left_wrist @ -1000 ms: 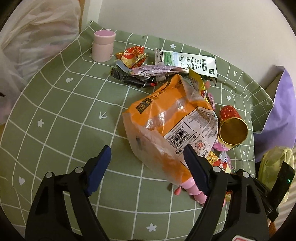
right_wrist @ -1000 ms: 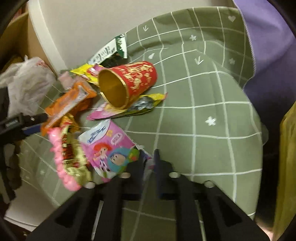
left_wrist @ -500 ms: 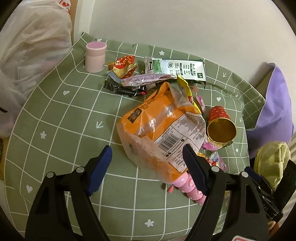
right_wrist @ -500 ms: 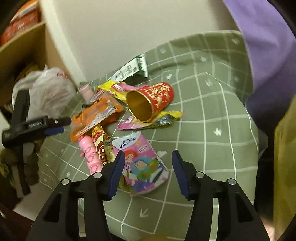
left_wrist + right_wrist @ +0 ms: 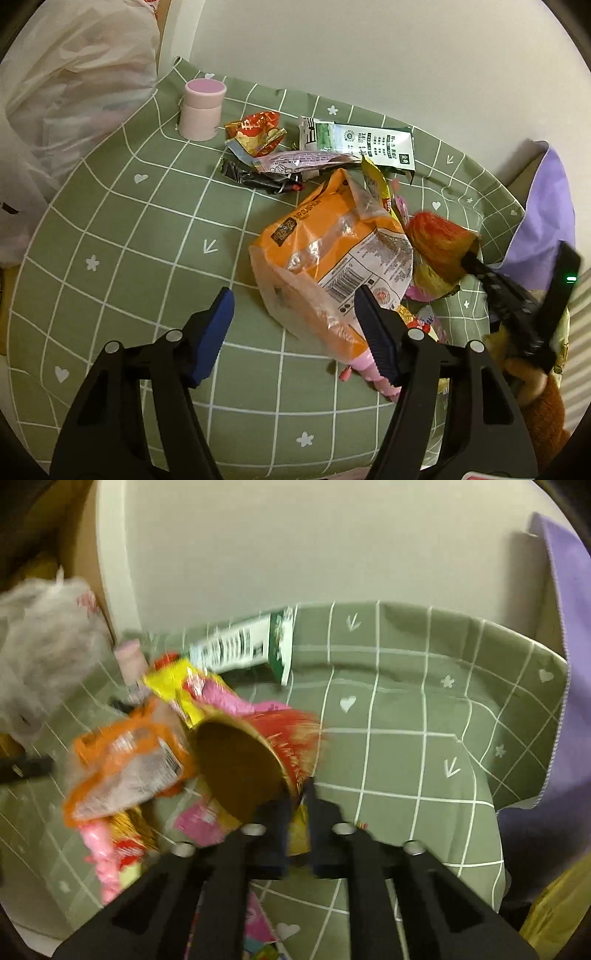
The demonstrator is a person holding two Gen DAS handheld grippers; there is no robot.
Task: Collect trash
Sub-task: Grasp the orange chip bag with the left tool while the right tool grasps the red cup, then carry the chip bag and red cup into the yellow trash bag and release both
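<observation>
Left wrist view: tabletop (image 5: pixel 122 236) w/ a green grid cloth fills most of the frame, wall behind. White plastic bag (image 5: pixel 70 85) bulges at the far left edge, off the cloth. Purple cloth (image 5: pixel 546 206) sits at the right edge.

Trash lies in a loose pile across the middle and right of the tabletop. Biggest piece is the orange snack bag (image 5: pixel 332 254), crumpled, lying just ahead of the left claw (image 5: pixel 295 314). That claw hovers above the cloth, jaws fairly wide but closing, nothing pressed between the pads; the bag's near end sits by the right-hand blue pad. Behind the orange bag: a green-and-white packet (image 5: pixel 358 142) flat near the wall, a pinkish wrapper (image 5: pixel 303 160) over a dark wrapper (image 5: pixel 255 177), and a red-gold wrapper (image 5: pixel 258 133). Pink jar (image 5: pixel 203 109) stands upright at the far left corner, apart from the pile.

Right wrist view, blurred: right claw (image 5: pixel 297 797) is pinched narrow on the rim of the red paper cup (image 5: pixel 255 760), which is tilted w/ its gold mouth toward the camera. Cup is beside the orange bag, over more wrappers. Small pink and yellow wrappers lie around it; details too smeared to tell.
</observation>
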